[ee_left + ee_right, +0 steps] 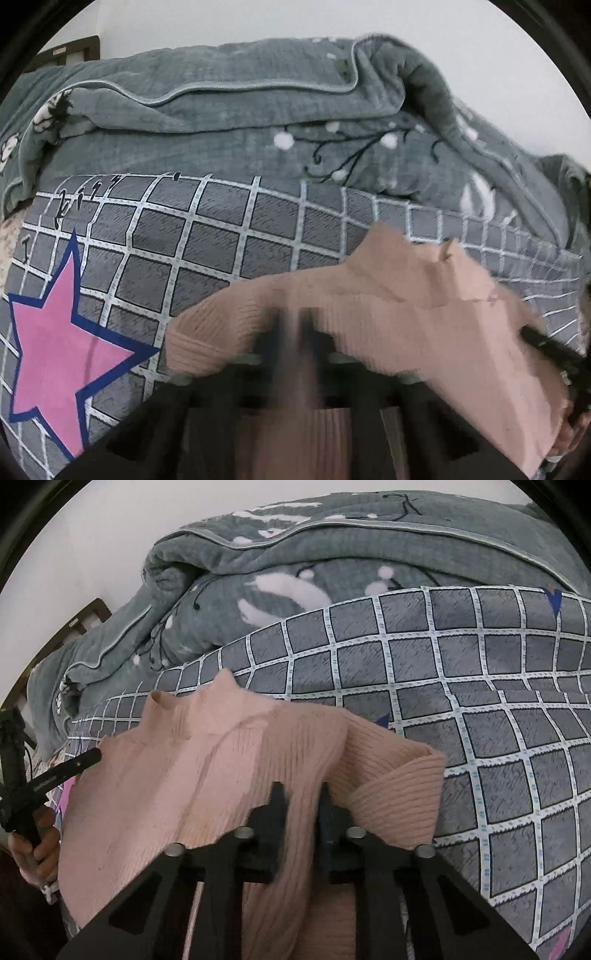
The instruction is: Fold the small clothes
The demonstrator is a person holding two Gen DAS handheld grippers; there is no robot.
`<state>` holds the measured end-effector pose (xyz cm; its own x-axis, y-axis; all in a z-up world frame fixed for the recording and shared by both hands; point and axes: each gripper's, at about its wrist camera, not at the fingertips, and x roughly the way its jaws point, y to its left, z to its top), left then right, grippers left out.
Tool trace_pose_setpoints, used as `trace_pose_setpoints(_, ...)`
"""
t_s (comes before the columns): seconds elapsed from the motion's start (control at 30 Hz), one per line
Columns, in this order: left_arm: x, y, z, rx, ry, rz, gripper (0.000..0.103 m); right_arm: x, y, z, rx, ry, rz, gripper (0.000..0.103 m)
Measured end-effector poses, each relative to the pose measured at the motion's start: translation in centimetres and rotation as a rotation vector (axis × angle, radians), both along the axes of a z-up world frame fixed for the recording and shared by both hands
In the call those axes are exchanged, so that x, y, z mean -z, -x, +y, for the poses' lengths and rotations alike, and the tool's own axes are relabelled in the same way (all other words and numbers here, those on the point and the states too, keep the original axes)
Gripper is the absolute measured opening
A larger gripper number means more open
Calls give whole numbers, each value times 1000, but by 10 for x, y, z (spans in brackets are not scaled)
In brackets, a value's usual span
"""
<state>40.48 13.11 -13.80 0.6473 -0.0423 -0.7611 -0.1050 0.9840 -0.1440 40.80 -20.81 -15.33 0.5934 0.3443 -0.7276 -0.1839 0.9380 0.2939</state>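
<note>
**Both grippers pinch a pink knit over the bed**

A small pink ribbed sweater (229,760) hangs between the two grippers, lifted just above a grey checked bedsheet (498,701) with a pink star (62,332) printed at its left. A rumpled grey floral quilt (258,122) lies bunched along the far side of the bed, against a pale wall.

The right gripper (301,797) has its jaws closed to a narrow gap with a fold of the knit caught between them; a ribbed edge, perhaps a cuff or hem, doubles over just to the right of its fingers. The left gripper (295,325) is blurred in its own view, but its jaws look drawn together on the cloth as well, with fabric running down between them. From the right wrist view, the left tool shows at the far left edge of the garment, held in a bare hand (40,849).

The knit reads as light, soft and stretchy, with no stiffness of its own: it sags and creases wherever it is unsupported. It should not slip much, since the ribbing gives the pads purchase, but it will likely stretch if pulled hard. The best holds are probably the thicker ribbed edges and the shoulder seams, taken symmetrically so the fold lands square.
</note>
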Motion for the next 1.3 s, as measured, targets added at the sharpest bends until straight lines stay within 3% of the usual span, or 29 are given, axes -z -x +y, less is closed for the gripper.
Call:
trace_pose_setpoints(0.1,-9,8,10,-31,33,-76,6,-17,11,-12,21,-67,-120,5)
trace_pose_setpoints(0.17,-11,11,17,-60,54,-103,6,-22,12,-19,48,-89,-148,5)
trace_pose_setpoints(0.33,6,-2,21,-103,55,-29,10,8,-9,-11,75,-17,9,6)
trace_pose_setpoints(0.4,7,-2,20,-107,59,-23,10,5,-6,-15,78,-39,-4,8)
trace_pose_setpoints(0.47,3,1,21,-106,65,-20,13,0,0,-18,93,-44,-30,27)
trace_pose_setpoints(0.57,-5,13,21,-98,53,-21,26,-14,17,-21,100,-41,-80,38)
trace_pose_setpoints(0.63,-11,30,20,-85,43,-40,46,-28,34,-25,107,-19,-121,45)
trace_pose_setpoints(0.7,-17,47,19,-76,44,-61,55,-39,54,-31,99,2,-150,52)
trace_pose_setpoints(0.83,-17,88,22,-88,66,-55,55,-41,92,-40,72,-10,-134,64)
trace_pose_setpoints(1.13,6,157,28,-50,210,-18,56,-1,145,-43,49,-102,-4,64)
trace_pose_setpoints(1.3,17,169,22,-25,205,-4,57,6,145,-38,74,-71,-12,64)
